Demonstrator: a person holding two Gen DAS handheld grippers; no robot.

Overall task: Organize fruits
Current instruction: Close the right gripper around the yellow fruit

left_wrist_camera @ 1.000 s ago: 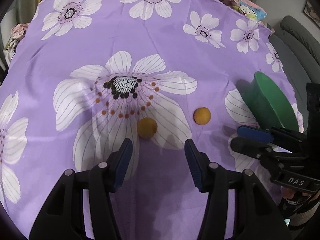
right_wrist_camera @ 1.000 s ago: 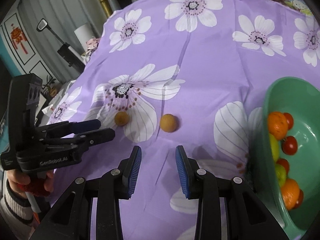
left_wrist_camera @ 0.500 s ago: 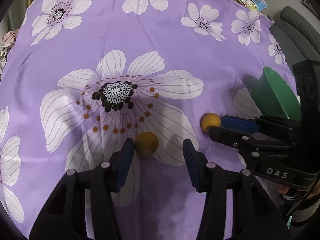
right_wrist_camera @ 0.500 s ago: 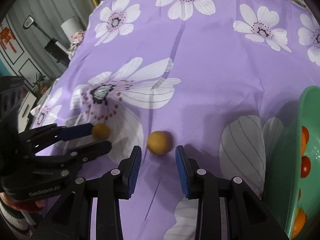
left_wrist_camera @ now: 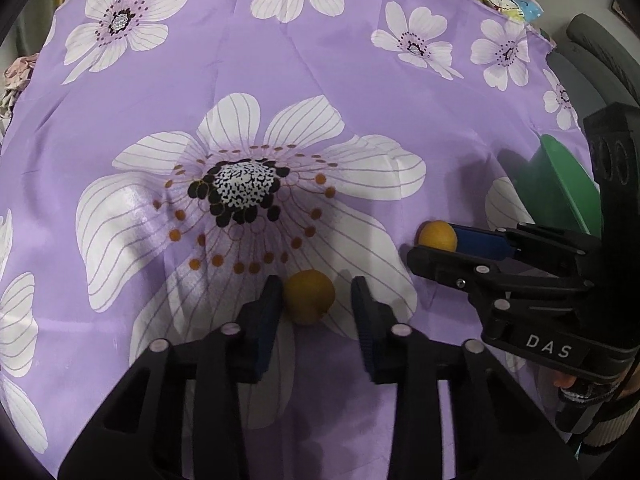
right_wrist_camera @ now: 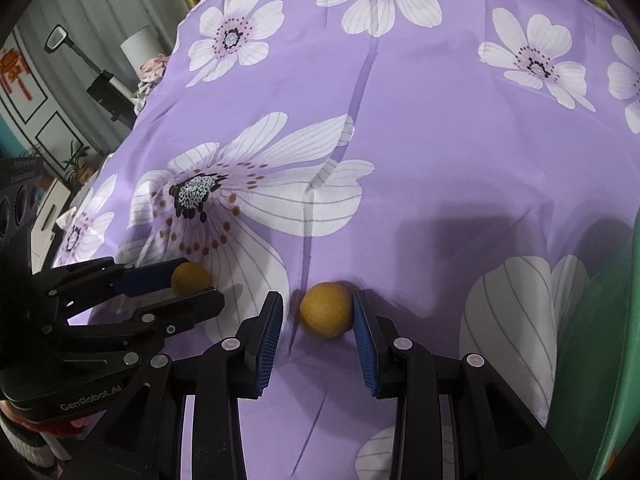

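Two small round yellow-orange fruits lie on the purple flowered cloth. My left gripper [left_wrist_camera: 316, 300] is open with one fruit [left_wrist_camera: 310, 296] between its fingertips, touching the left pad. This gripper [right_wrist_camera: 196, 280] and fruit [right_wrist_camera: 191, 278] also show in the right wrist view. My right gripper [right_wrist_camera: 318, 310] is open around the other fruit [right_wrist_camera: 326, 309], which touches the right pad. It shows in the left wrist view [left_wrist_camera: 420, 248] with its fruit [left_wrist_camera: 437, 236]. The green bowl [right_wrist_camera: 600, 340] stands at the right.
The green bowl's outer wall [left_wrist_camera: 560, 188] stands right behind the right gripper. The cloth [left_wrist_camera: 320, 80] stretches far ahead. At the far left edge stand a white cylinder [right_wrist_camera: 140, 46] and a black stand [right_wrist_camera: 104, 92]. A grey chair [left_wrist_camera: 600, 52] is far right.
Both grippers have moved forward and down to the cloth. Each now has a fruit between its open fingers. The bowl has slid toward the right edge of both views.
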